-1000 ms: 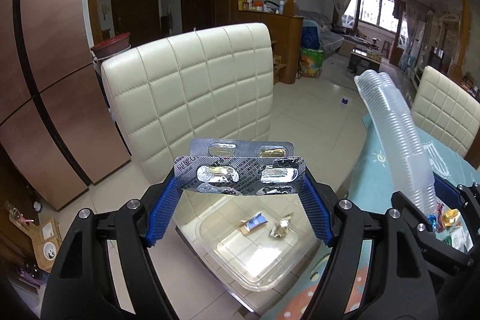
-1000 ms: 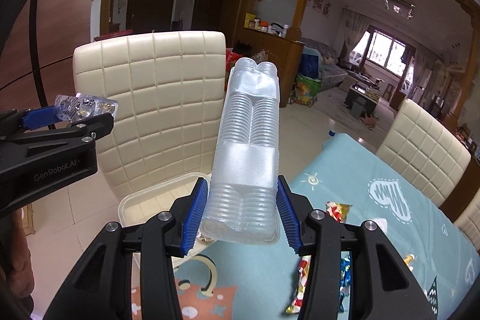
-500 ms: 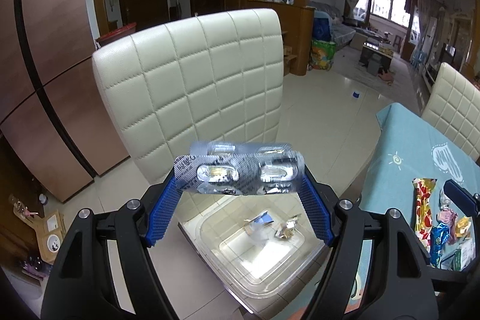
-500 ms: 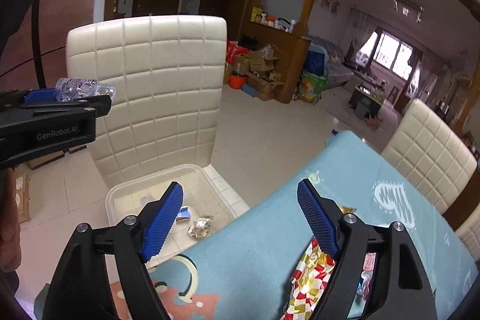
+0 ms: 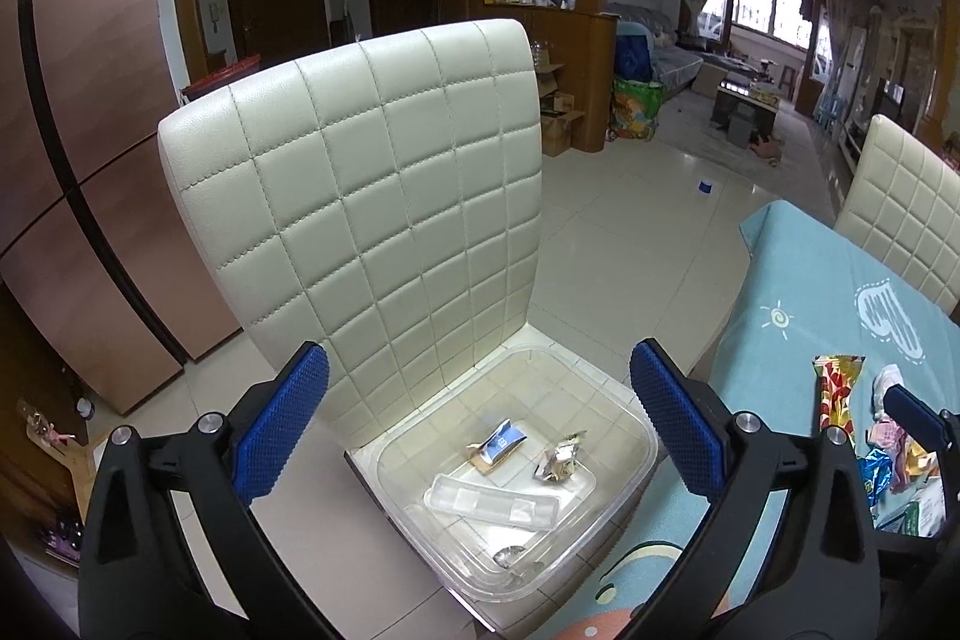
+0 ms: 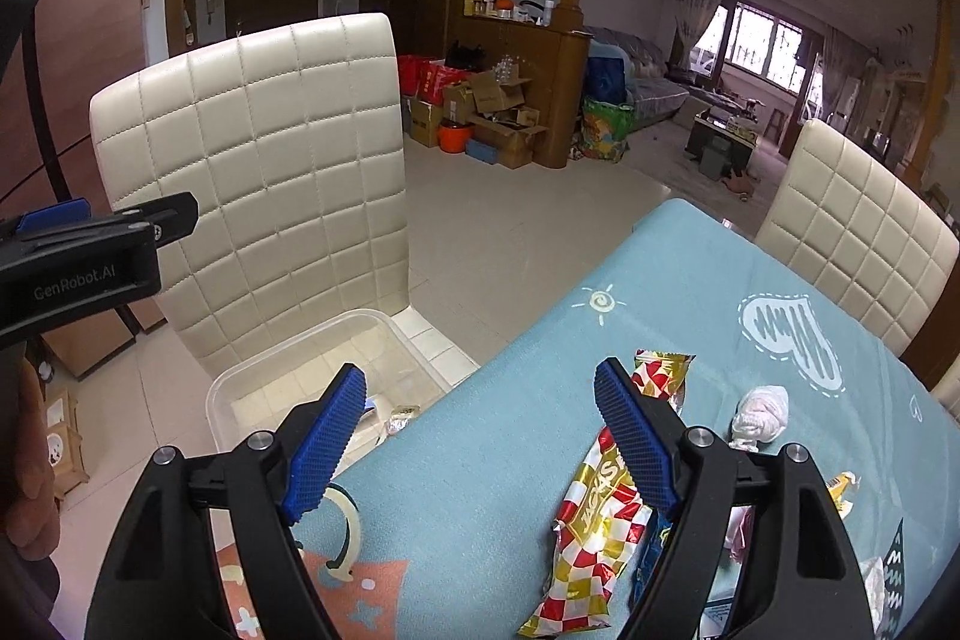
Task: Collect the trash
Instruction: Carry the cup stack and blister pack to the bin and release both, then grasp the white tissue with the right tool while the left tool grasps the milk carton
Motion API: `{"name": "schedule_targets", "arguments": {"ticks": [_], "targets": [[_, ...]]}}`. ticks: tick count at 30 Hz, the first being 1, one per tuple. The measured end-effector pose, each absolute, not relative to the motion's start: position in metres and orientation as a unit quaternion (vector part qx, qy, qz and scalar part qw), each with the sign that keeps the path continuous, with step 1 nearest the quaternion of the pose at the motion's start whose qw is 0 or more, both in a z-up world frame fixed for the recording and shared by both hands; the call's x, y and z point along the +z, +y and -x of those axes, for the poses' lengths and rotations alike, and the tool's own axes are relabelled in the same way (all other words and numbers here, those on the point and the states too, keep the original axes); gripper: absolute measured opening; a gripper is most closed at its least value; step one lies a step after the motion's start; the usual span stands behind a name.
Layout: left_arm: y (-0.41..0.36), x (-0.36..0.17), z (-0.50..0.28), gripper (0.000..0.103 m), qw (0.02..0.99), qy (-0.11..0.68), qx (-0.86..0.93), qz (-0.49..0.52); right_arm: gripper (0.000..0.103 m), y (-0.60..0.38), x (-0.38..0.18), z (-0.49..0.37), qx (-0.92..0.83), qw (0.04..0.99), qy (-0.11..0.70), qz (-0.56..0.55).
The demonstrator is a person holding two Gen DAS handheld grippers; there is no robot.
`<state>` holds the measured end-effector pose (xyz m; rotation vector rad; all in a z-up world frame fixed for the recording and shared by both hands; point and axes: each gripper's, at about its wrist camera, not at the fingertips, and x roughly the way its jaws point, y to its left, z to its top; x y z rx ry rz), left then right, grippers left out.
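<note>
Hovering over the clear bin (image 5: 624,400) on the chair seat (image 5: 384,472), the left gripper (image 5: 480,424) has fingers opening wide, nothing between them; discarded trash lies inside at 6 o'clock. The right gripper (image 6: 480,436), fingers spread and empty, aims at the bench (image 6: 690,292). Only its view shows the checked wrapper (image 6: 594,538) at 4 o'clock; only the left shows the bin's contents clearly.

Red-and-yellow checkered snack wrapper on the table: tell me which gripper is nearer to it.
Right. The right gripper hangs open over the table, one finger just above the checkered wrapper. The left gripper, jaws opening and empty, hangs over the clear bin on the chair.
</note>
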<state>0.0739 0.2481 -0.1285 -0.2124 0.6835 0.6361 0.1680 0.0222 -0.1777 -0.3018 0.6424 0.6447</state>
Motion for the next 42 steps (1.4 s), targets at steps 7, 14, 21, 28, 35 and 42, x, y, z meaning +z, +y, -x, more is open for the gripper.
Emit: {"name": "schedule_targets", "arguments": {"ticks": [7,14,21,28,35,42], "targets": [[0.244,-0.129,-0.071,0.099,0.886,0.334,0.306,0.103,0.077,0.02,-0.175,-0.168,0.306,0.889,0.307,0.146],[0.231,-0.119,-0.064,0.099,0.893,0.328,0.293,0.099,0.077,0.003,-0.161,-0.162,0.287,0.901,0.296,0.136],[0.202,-0.104,-0.06,0.099,0.91,0.316,0.256,0.086,0.077,-0.03,-0.146,-0.15,0.248,0.917,0.287,0.124],[0.158,-0.098,-0.068,0.099,0.925,0.314,0.201,0.073,0.077,-0.087,-0.136,-0.139,0.18,0.935,0.29,0.094],[0.089,-0.1,-0.085,0.099,0.937,0.325,0.123,0.046,0.077,-0.159,-0.139,-0.129,0.092,0.946,0.302,0.071],[0.021,-0.115,-0.102,0.099,0.936,0.347,0.056,0.024,0.077,-0.233,-0.154,-0.123,-0.002,0.943,0.33,0.039]]}}
